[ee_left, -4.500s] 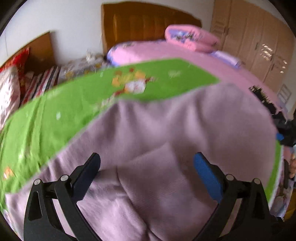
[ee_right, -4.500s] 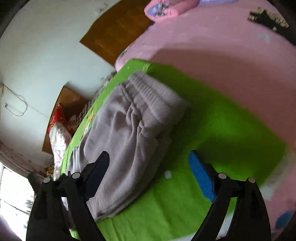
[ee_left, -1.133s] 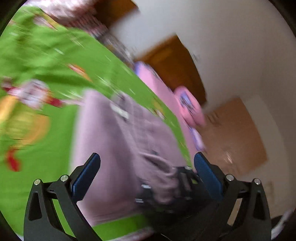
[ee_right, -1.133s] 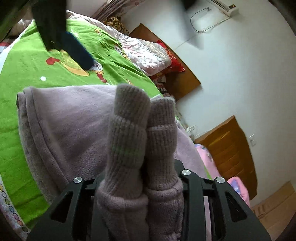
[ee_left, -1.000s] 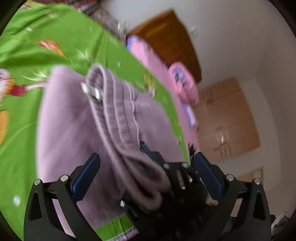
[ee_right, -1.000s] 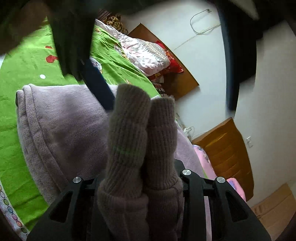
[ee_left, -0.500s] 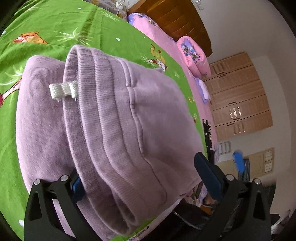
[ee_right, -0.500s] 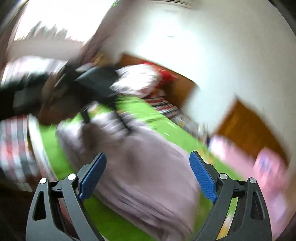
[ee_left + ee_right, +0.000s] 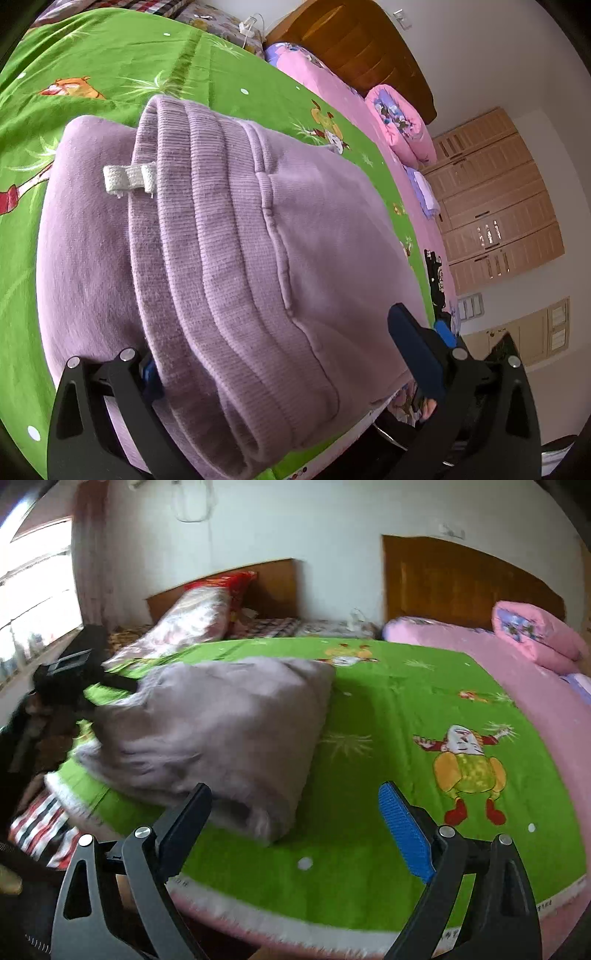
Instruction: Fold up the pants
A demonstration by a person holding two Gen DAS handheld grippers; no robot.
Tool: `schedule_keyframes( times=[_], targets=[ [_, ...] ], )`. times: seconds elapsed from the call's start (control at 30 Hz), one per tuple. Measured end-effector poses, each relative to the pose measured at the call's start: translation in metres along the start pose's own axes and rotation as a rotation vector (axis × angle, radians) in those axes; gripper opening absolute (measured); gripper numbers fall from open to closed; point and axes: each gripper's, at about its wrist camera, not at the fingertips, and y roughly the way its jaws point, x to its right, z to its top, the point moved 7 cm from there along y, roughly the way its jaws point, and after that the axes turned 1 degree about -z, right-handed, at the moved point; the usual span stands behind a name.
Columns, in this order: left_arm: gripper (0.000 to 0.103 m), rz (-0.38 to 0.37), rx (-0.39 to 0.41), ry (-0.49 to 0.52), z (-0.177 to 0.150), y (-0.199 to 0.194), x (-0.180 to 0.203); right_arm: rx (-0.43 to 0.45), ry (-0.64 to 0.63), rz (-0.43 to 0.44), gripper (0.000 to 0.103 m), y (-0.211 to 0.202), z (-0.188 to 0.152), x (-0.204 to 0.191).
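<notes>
The lilac pants (image 9: 229, 236) lie folded on the green cartoon blanket (image 9: 110, 59), ribbed waistband on top with a white drawstring end (image 9: 129, 177). My left gripper (image 9: 273, 343) stands wide over the fold's near edge. Its left finger is half hidden by the cloth, and its blue right pad (image 9: 413, 350) sits at the cloth's side without squeezing it. In the right wrist view the pants (image 9: 221, 731) are a blurred heap at the left, with the left gripper (image 9: 70, 672) behind them. My right gripper (image 9: 293, 794) is open over the bare blanket (image 9: 369, 709), to the right of the pants.
The blanket's white-fringed front edge (image 9: 295, 926) runs just under my right gripper. A pink quilt (image 9: 535, 709) and a rolled pink duvet (image 9: 535, 635) lie to the right. Pillows (image 9: 195, 624) and wooden headboards (image 9: 461, 572) stand at the back. A wardrobe (image 9: 498, 206) is beyond.
My right gripper let go of the ribbed cuffs, opened wide, rolled upright and drew away from the pants. The cuffs now lie on the folded pants. The left gripper barely moved.
</notes>
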Motion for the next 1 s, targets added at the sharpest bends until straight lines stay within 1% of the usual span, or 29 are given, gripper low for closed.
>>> schedule_keyframes(
  times=[0.03,0.1,0.17,0.27,0.3,0.33,0.37,0.4,0.43,0.47,0.5,0.53,0.6,0.63,0.67,0.7,0.73,0.77,0.83,0.9,0.93,1.0],
  targets=[
    [0.101,0.005,0.004,-0.001,0.002,0.003,0.001,-0.015,-0.021,-0.031,0.088,-0.006,-0.01,0.002],
    [0.101,0.018,0.007,0.002,0.002,0.004,0.003,-0.05,-0.047,-0.094,0.088,0.003,-0.022,0.007],
    [0.101,0.037,0.004,0.011,0.001,0.009,0.005,-0.062,-0.028,-0.1,0.088,0.015,-0.024,0.006],
    [0.101,0.069,-0.014,0.033,-0.001,0.016,0.012,-0.08,-0.016,-0.133,0.088,0.034,-0.025,0.005],
    [0.1,0.075,-0.017,0.032,0.0,0.017,0.012,-0.098,-0.023,-0.15,0.088,0.041,-0.025,0.004],
    [0.097,0.095,-0.02,0.029,0.0,0.018,0.013,-0.102,-0.027,-0.164,0.088,0.045,-0.025,0.003],
    [0.077,0.143,-0.02,0.035,0.0,0.018,0.012,-0.099,-0.025,-0.17,0.088,0.048,-0.024,0.002],
    [0.045,0.216,-0.019,0.056,0.0,0.017,0.012,-0.102,-0.017,-0.18,0.088,0.05,-0.023,0.003],
    [0.035,0.259,-0.007,0.101,0.0,0.013,0.018,-0.105,-0.01,-0.187,0.088,0.052,-0.023,0.004],
    [0.023,0.27,0.018,0.144,0.001,0.006,0.031,-0.109,0.003,-0.188,0.088,0.053,-0.023,0.005],
    [0.021,0.274,0.034,0.188,0.004,0.0,0.043,-0.112,0.02,-0.183,0.088,0.054,-0.024,0.007],
    [0.021,0.252,0.063,0.219,0.007,-0.009,0.057,-0.114,0.03,-0.18,0.088,0.054,-0.024,0.008],
    [0.02,0.149,0.14,0.233,0.019,-0.039,0.084,-0.113,0.038,-0.193,0.088,0.051,-0.024,0.01],
    [0.02,0.12,0.166,0.232,0.021,-0.051,0.087,-0.111,0.036,-0.205,0.088,0.049,-0.024,0.01],
    [0.02,0.101,0.197,0.223,0.022,-0.065,0.083,-0.109,0.03,-0.212,0.09,0.049,-0.023,0.009],
    [0.02,0.101,0.209,0.198,0.021,-0.072,0.071,-0.105,0.015,-0.21,0.09,0.048,-0.023,0.006],
    [0.02,0.109,0.212,0.135,0.018,-0.074,0.046,-0.106,0.0,-0.208,0.09,0.049,-0.023,0.004],
    [0.02,0.109,0.199,0.064,0.012,-0.069,0.019,-0.114,-0.016,-0.203,0.091,0.052,-0.025,0.002],
    [0.021,0.116,0.138,-0.072,-0.007,-0.043,-0.034,-0.11,-0.039,-0.207,0.091,0.054,-0.025,0.0],
    [0.021,0.044,0.176,-0.113,-0.013,-0.038,-0.043,-0.116,-0.033,-0.193,0.091,0.055,-0.026,0.002],
    [0.021,0.033,0.196,-0.118,-0.012,-0.042,-0.039,-0.12,-0.025,-0.186,0.091,0.055,-0.026,0.004],
    [0.02,0.065,0.222,-0.092,-0.01,-0.051,-0.024,-0.133,-0.025,-0.198,0.091,0.054,-0.024,0.003]
  ],
)
